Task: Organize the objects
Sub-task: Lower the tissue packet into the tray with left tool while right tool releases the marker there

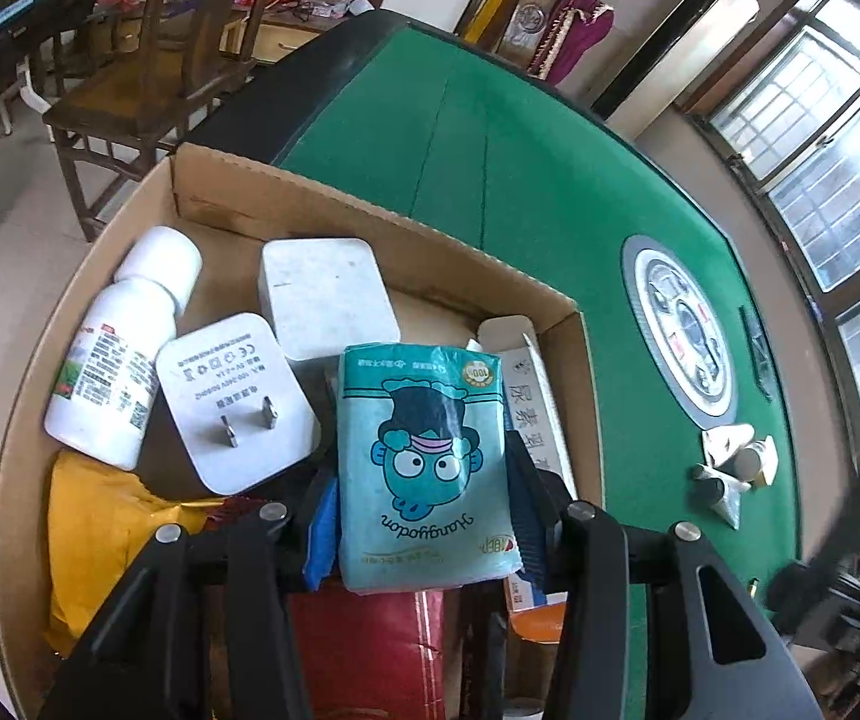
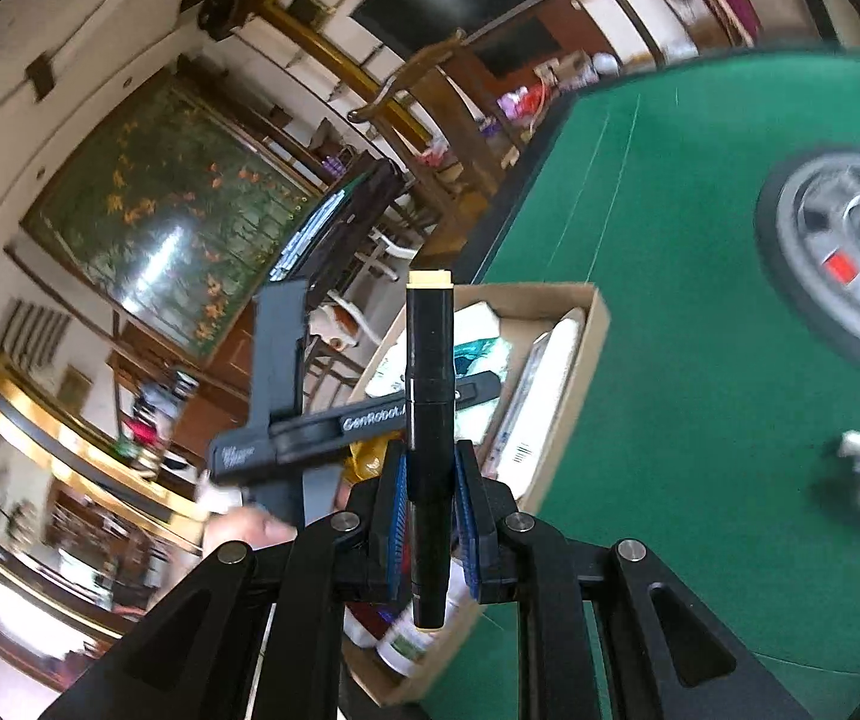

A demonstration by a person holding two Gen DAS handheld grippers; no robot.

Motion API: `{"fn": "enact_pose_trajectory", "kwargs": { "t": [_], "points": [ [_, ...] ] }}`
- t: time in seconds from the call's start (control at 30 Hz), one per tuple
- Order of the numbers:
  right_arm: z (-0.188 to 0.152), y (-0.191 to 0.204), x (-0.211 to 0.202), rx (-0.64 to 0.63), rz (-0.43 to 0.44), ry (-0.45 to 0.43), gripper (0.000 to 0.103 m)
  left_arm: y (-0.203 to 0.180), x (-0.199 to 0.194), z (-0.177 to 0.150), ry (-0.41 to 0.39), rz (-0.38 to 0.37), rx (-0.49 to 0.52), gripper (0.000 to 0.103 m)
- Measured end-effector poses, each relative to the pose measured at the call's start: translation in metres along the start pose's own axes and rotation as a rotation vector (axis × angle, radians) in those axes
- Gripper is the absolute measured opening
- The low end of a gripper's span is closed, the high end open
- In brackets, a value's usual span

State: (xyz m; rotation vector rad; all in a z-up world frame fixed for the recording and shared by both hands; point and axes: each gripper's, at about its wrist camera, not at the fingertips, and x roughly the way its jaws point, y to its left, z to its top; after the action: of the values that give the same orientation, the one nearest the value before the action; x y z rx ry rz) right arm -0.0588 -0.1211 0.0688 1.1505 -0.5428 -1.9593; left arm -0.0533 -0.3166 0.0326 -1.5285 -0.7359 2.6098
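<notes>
Left gripper: it holds a teal tissue pack between its blue pads, just over the cardboard box.
Right gripper: closed narrow on a black marker, which stands upright between the pads, above the near end of the box.
Box: at the counter edge nearest the chairs; inside lie a white bottle, a plug adapter and a white block.
Loose items: small tubes remain on the green counter, near the round centre panel.
Risk: both grippers crowd the same box, so they may collide; the tall marker may tip out if it is released upright.
</notes>
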Motion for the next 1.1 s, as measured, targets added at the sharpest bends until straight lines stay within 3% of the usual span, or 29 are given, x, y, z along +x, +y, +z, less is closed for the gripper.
{"fn": "enact_pose_trajectory", "kwargs": {
  "t": [0.2, 0.67, 0.73, 0.8, 1.03, 1.1],
  "points": [
    [0.001, -0.009, 0.028, 0.054, -0.003, 0.037, 0.016, 0.003, -0.006, 0.000, -0.042, -0.044, -0.015, 0.047],
    [0.007, -0.016, 0.062, 0.078, -0.069, 0.065, 0.020, -0.001, -0.032, -0.016, -0.105, -0.043, 0.013, 0.049],
    [0.007, -0.016, 0.060, 0.079, -0.068, 0.062, 0.026, -0.001, -0.037, -0.023, -0.115, -0.040, 0.007, 0.053],
    [0.008, -0.014, 0.055, 0.073, -0.054, 0.047, 0.042, 0.000, -0.043, -0.029, -0.129, -0.038, -0.002, 0.057],
    [0.003, -0.016, 0.015, 0.002, -0.045, 0.003, 0.046, -0.011, -0.074, -0.059, -0.204, -0.028, 0.005, 0.058],
    [-0.003, -0.031, -0.009, -0.017, -0.062, -0.016, 0.059, -0.018, -0.084, -0.073, -0.228, -0.033, 0.015, 0.062]
  ]
}}
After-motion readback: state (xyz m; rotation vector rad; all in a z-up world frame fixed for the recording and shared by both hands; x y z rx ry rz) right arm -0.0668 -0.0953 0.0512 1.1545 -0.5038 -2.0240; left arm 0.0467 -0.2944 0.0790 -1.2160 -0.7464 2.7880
